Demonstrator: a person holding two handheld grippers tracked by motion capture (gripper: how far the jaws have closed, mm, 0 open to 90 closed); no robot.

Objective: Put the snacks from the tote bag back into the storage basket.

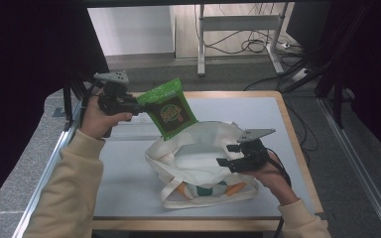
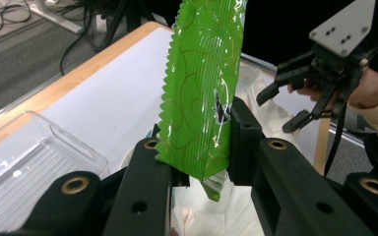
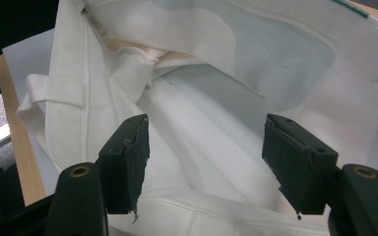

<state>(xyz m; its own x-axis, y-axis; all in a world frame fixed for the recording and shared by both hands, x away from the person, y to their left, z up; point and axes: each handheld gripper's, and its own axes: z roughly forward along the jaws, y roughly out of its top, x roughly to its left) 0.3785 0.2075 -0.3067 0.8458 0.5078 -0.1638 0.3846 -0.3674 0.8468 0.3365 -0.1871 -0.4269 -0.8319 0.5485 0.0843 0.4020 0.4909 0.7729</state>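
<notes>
Glossy green crinkle-edged foil snack pouch [image 1: 169,108], dark label panel, clamped in left gripper [image 2: 197,152] jaws above white cloth tote bag [image 1: 198,158]; right gripper [image 3: 204,157] jaws apart over bag mouth

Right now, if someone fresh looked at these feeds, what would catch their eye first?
The bright green snack bag, clamped in the left gripper and held in the air over the table's far left, above the bag's mouth. Next, the white tote bag lying open mid-table, with the right gripper at its right rim, jaws apart over the fabric. A clear plastic tray sits at the table's left edge.
</notes>
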